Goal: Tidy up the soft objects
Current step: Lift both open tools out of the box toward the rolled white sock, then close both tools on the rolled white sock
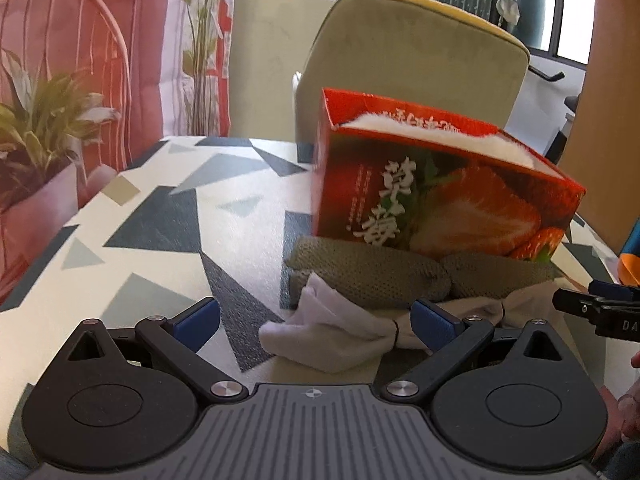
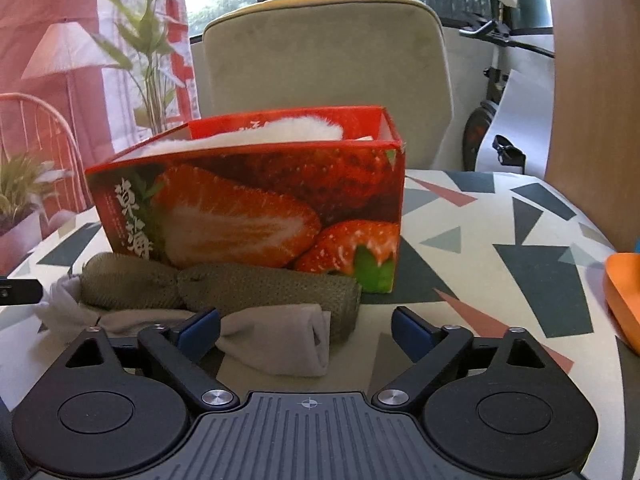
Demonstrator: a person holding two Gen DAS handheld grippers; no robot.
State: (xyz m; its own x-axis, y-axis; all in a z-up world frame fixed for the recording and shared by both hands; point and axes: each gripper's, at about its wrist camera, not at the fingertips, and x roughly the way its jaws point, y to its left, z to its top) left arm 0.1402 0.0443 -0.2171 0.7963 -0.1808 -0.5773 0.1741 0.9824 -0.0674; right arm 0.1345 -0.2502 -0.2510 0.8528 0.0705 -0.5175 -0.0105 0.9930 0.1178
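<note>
Red strawberry-printed cardboard box (image 2: 248, 204): stands open-topped on the table with a triangle-patterned cloth (image 1: 132, 232), already holding a white fluffy item (image 2: 280, 130); it looks like the place where the soft things go.
Olive-green mesh-knit sock bundle (image 2: 224, 286): lies on the cloth right against the box's front wall, knotted or cinched in the middle.
Pale grey folded sock pair (image 1: 332, 332): lies just in front of the green bundle, touching it, pinched at the middle by a dark band; soft, limp, creased cloth.
Left gripper (image 1: 316, 320): jaws wide apart, holding nothing, one end of the grey pair between the blue pads; probably lined up to pinch that end.
Right gripper (image 2: 306, 328): jaws spread, nothing clamped, the grey pair's other folded end between the pads; likely placed so both ends lift together and the cloth does not sag.
Orange object (image 2: 624, 292): at the right edge, apart from the socks; what it is cannot be told.
</note>
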